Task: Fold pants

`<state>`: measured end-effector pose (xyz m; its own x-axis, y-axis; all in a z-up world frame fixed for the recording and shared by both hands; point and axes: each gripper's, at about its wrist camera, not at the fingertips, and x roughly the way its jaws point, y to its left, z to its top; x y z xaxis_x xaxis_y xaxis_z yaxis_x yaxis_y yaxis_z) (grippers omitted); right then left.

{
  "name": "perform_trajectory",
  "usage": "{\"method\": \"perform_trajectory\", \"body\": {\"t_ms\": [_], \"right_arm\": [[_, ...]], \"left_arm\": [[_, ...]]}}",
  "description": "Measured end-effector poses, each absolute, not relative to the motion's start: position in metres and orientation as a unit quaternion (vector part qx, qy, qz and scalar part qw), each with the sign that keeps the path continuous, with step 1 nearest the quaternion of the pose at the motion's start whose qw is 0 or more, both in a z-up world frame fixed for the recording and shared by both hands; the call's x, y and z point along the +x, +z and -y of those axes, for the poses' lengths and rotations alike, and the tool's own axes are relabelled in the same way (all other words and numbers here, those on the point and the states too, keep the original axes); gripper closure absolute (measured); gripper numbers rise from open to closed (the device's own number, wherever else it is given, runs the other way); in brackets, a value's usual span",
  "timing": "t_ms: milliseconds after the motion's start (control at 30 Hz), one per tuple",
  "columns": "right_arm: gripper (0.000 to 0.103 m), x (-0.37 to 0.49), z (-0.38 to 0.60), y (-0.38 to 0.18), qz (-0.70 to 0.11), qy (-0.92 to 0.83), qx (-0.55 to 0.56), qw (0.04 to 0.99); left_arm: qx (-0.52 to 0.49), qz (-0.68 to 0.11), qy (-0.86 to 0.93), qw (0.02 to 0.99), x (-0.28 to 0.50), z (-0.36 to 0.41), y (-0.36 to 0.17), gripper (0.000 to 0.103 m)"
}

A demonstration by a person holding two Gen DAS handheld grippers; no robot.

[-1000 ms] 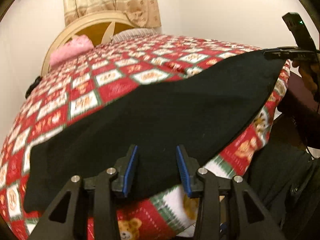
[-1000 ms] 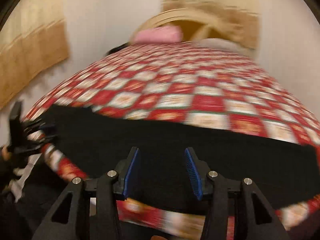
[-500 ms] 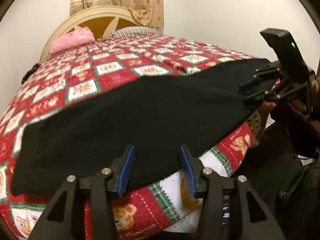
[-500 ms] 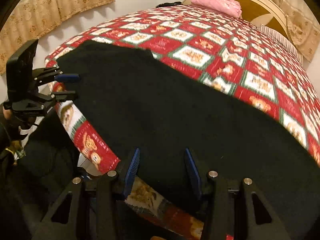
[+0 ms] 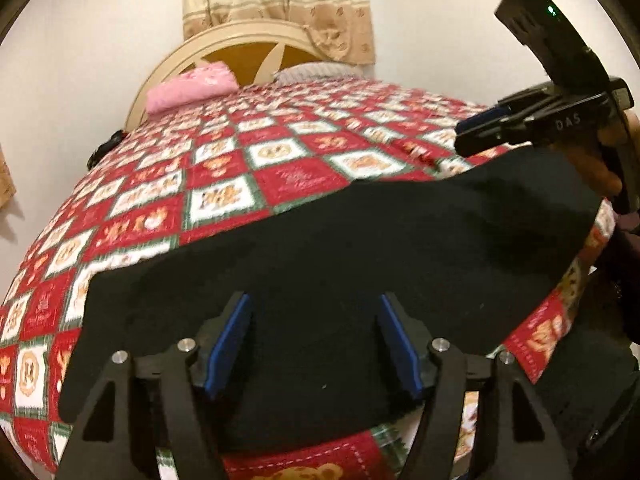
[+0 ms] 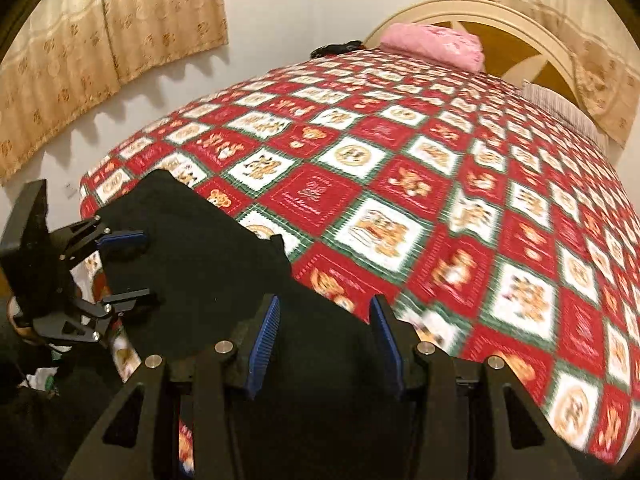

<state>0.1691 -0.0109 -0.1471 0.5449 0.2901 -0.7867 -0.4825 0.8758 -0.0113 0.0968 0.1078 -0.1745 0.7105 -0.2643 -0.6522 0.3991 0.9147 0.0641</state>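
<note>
Black pants (image 5: pixel 340 248) flat, long axis along near bed (image 5: pixel 280 152) edge | left gripper (image 5: pixel 316 344) fingers apart | right gripper (image 6: pixel 326 340) fingers apart

Left wrist view low at the bed's foot edge, facing the headboard (image 5: pixel 244 40), close over the black pants (image 5: pixel 340 248), right wrist view likewise near, angled across the quilt (image 6: pixel 440 200), both sharing pants, pink pillow (image 5: pixel 188 90), quilt, each other's gripper.

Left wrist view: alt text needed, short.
Black pants lie spread flat along the near edge of a bed covered by a red, white and green teddy-bear quilt. The left tool is open just above them, the right tool at their far right end.
</note>
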Motion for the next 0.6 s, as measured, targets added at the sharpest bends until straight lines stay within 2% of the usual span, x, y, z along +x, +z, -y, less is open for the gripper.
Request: {"method": "perform_trajectory", "body": {"t_ms": [167, 467, 600], "right_arm": [[0.054, 0.187, -0.003, -0.163, -0.436, 0.24, -0.097, 0.862], [0.055, 0.224, -0.004, -0.191, -0.493, 0.299, 0.053, 0.815], [0.058, 0.237, -0.005, -0.208, -0.529, 0.319, 0.115, 0.778]], "left_arm": [[0.074, -0.355, -0.189, 0.913, 0.093, -0.116, -0.183, 0.034], [0.065, -0.349, -0.188, 0.916, 0.089, -0.116, -0.185, 0.034], [0.071, -0.346, -0.186, 0.917, 0.085, -0.114, -0.186, 0.034]]}}
